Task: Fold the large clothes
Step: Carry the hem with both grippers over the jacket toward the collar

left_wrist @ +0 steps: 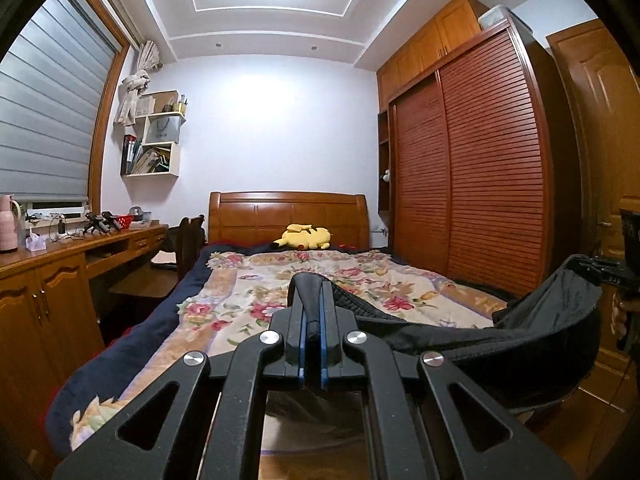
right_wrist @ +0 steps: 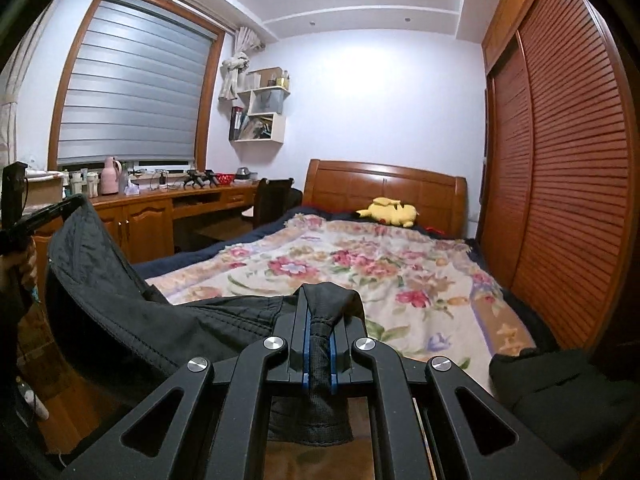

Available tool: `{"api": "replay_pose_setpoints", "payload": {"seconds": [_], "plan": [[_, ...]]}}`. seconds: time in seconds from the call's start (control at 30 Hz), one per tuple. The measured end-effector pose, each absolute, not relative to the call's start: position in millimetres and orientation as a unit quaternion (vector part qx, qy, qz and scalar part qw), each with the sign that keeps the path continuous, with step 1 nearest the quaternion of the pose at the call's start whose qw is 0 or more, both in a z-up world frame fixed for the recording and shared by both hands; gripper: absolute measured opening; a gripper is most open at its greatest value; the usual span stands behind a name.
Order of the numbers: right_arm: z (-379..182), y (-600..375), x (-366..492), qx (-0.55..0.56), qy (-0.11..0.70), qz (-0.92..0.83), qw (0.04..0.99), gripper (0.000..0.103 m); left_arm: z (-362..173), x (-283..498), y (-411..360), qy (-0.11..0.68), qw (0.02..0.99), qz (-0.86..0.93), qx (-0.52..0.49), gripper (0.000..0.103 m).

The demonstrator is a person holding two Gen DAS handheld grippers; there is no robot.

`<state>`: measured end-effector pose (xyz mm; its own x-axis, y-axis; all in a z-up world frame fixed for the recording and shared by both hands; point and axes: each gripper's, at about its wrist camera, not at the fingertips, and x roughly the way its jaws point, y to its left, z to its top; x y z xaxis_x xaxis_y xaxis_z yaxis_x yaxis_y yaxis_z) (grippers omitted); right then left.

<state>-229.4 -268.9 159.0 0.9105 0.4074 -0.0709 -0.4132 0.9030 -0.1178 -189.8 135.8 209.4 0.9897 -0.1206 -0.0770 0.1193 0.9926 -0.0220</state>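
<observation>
The left gripper (left_wrist: 313, 300) points level, its jaws closed tight on a fold of the black garment (left_wrist: 532, 344), blue pads nearly meeting. The right gripper (right_wrist: 320, 312) also points level, jaws clamped on a bunched corner of the same garment. In the left wrist view the person's right hand (left_wrist: 619, 312) grips its handle at the right edge; in the right wrist view the left hand (right_wrist: 16, 268) shows at the left edge.

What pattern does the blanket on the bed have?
The blanket has a floral pattern, red and pink flowers on cream; the right wrist view shows it best.
</observation>
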Motion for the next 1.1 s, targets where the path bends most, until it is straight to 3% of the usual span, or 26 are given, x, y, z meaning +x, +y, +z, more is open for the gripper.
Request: {"api": "replay_pose_setpoints", "payload": {"seconds": [0.27, 0.77, 1.1], "plan": [[147, -269, -204, -0.070, 0.032, 0.208, 0.975, 0.006, 196, -161, 139, 0.066, 0.997, -0.045, -0.004, 0.005], [21, -209, -4, -0.108, 0.222, 0.173, 0.954, 0.006, 44, 11, 144, 0.274, 0.962, -0.011, 0.002, 0.005], [36, -193, 101, -0.078, 0.249, 0.157, 0.953, 0.006, 46, 94, 142, 0.293, 0.956, -0.007, 0.008, 0.005]]}}
